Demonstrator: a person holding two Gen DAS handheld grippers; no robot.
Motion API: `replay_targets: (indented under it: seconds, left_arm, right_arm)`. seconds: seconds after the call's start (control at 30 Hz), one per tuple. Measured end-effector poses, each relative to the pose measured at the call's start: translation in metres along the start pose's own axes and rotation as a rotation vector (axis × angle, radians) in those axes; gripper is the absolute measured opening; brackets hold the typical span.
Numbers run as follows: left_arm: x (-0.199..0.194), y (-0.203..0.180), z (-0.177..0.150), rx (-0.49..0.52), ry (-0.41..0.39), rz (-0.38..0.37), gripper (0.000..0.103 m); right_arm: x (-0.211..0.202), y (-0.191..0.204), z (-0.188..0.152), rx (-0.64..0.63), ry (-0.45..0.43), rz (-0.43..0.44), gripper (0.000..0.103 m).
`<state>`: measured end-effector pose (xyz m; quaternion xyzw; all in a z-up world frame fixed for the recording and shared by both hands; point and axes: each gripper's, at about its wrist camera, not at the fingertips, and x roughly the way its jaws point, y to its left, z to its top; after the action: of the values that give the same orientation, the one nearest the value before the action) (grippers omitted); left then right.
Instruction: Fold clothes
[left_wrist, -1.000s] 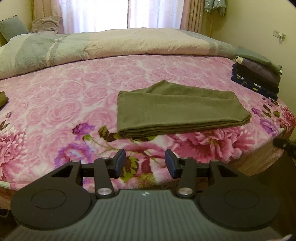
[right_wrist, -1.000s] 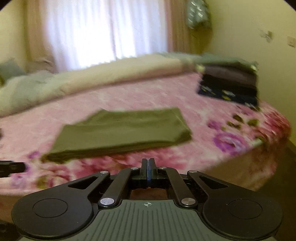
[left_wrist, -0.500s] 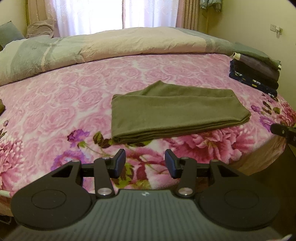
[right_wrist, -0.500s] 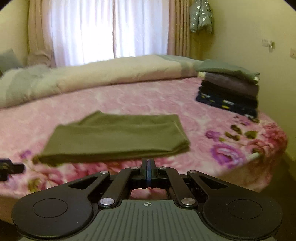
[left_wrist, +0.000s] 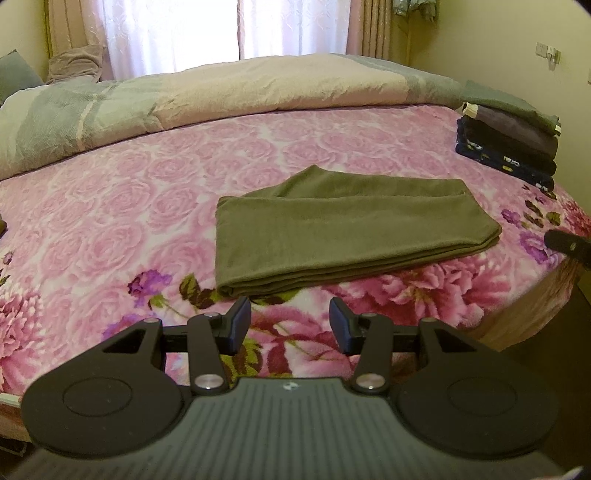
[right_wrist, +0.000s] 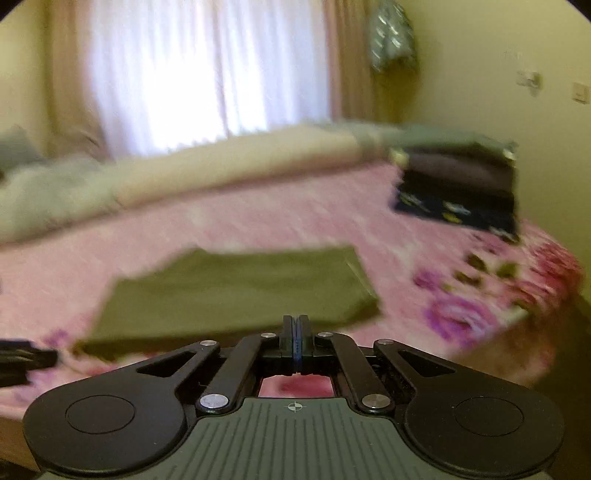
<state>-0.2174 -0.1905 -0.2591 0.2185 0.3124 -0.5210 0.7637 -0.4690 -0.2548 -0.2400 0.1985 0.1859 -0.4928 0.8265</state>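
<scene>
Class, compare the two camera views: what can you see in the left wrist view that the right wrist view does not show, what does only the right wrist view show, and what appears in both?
Only the left wrist view shows the left gripper with its jaws apart and empty, and a small dark object at the bed's left edge.

Only the right wrist view shows the right gripper with its jaws shut on nothing.

Both show the folded olive-green garment lying flat on the pink floral bedspread, the stack of folded dark clothes, the rolled beige and grey-green quilt and the white curtained window.
</scene>
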Motion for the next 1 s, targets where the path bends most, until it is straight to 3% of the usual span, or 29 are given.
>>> replay_targets:
  seconds: [0.1, 0.3, 0.43, 0.6, 0.73, 1.0]
  left_arm:
    - [0.003, -0.001, 0.001, 0.005, 0.005, -0.002, 0.043]
    - [0.015, -0.004, 0.004, 0.016, 0.021, -0.002, 0.043]
    - [0.027, -0.007, 0.006, 0.021, 0.039, 0.005, 0.043]
    - [0.041, -0.008, 0.012, 0.017, 0.057, 0.008, 0.043]
    - [0.051, -0.007, 0.015, 0.014, 0.068, 0.017, 0.043]
    - [0.071, -0.008, 0.02, 0.014, 0.094, 0.022, 0.043]
  right_arm:
    - [-0.008, -0.007, 0.0, 0.041, -0.109, -0.009, 0.0]
    - [0.006, -0.025, 0.001, 0.094, -0.009, -0.044, 0.0]
    - [0.01, -0.035, -0.005, 0.094, -0.042, -0.002, 0.0]
    - [0.046, -0.045, -0.009, 0.129, 0.131, -0.103, 0.0]
    - [0.061, -0.048, -0.009, 0.128, 0.182, -0.13, 0.0]
    - [0.077, -0.063, -0.005, 0.174, 0.098, -0.066, 0.0]
